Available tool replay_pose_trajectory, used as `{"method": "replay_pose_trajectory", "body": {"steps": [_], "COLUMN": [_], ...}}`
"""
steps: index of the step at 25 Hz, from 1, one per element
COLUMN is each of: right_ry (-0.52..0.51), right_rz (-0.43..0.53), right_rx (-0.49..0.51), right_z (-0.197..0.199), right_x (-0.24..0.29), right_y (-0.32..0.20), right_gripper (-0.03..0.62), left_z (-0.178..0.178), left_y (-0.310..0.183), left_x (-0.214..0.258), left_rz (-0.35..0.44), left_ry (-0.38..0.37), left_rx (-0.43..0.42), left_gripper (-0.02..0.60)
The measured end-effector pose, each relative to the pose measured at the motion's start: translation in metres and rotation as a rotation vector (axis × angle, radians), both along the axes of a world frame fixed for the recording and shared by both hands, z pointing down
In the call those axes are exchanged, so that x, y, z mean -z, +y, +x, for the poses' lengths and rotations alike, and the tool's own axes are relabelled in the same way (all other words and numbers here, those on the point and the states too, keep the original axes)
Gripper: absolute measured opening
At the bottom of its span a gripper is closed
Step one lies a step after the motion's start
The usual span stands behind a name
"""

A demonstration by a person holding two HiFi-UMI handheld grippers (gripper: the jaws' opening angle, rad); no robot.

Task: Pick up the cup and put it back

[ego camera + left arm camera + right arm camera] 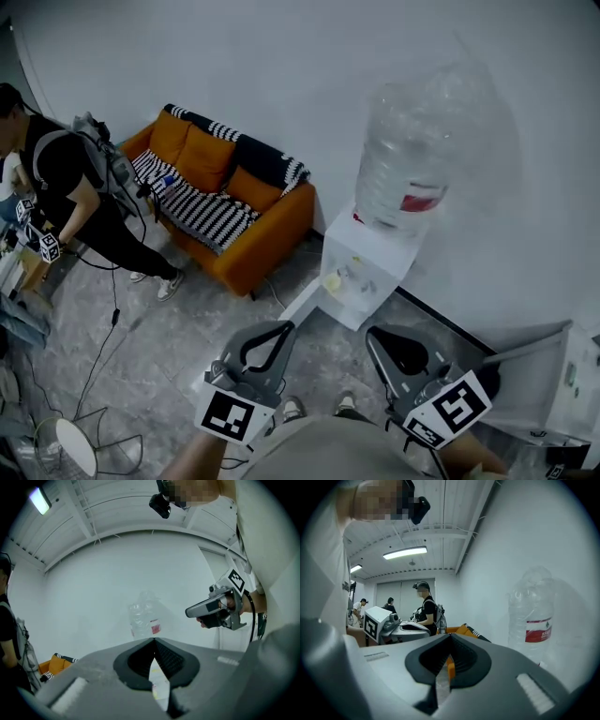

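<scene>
Head view: the left gripper [286, 327] and the right gripper [372, 335] sit side by side at the lower middle of the frame. Both point up the picture toward a white water dispenser [361, 272] at the centre, which carries a big clear bottle [412, 159]. A small pale yellow thing on the dispenser's ledge looks like the cup [331, 281]. It lies above and between the two claw tips, apart from both. An orange sofa [225, 202] stands at the upper left.

Left gripper view: the left gripper [153, 640] has its jaws pressed together at the tips, pinching nothing. The bottle [143, 618] rises just above the tips. Through the slot below them shows the white dispenser front with a pale yellow patch, likely the cup [155, 692]. The right gripper [188, 613] is at centre right.

Right gripper view: the right gripper [450, 635] is pressed together and empty. The bottle [534, 620] stands to the right and the left gripper [425, 629] to the left. The cup cannot be made out here.
</scene>
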State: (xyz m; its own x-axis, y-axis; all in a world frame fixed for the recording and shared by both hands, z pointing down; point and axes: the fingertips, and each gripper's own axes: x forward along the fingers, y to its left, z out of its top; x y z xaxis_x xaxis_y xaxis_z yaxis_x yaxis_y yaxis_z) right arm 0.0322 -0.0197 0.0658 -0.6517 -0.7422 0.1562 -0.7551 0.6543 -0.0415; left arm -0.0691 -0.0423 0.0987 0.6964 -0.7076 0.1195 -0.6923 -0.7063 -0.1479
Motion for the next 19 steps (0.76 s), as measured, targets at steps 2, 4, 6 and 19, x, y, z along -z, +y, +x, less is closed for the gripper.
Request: {"method": "replay_pose_trajectory", "body": {"steps": [2, 4, 6, 19], "right_ry": [-0.002, -0.007, -0.012, -0.025], "right_rz": [-0.005, -0.011, -0.013, -0.006], "right_rx": [0.011, 0.016, 0.021, 0.03], "right_z": [-0.001, -0.002, -0.003, 0.0], "right_x": [-0.002, -0.004, -0.005, -0.001], "right_y": [0.004, 0.005, 0.007, 0.002], "right_gripper": [0.003, 0.003, 0.003, 0.003], "left_z": [0.0, -0.001, -0.002, -0.003], "left_y": [0.003, 0.003, 0.004, 0.009], "left_x": [-0.002, -0.001, 0.002, 0.009], "left_rz": [-0.013, -0.011, 0.0, -0.001], "left_ry": [0.005, 0.005, -0.001, 0.01], "left_rx": [0.012, 0.021, 0.021, 0.042], "left_gripper": [0.002, 0.002, 0.002, 0.002]}}
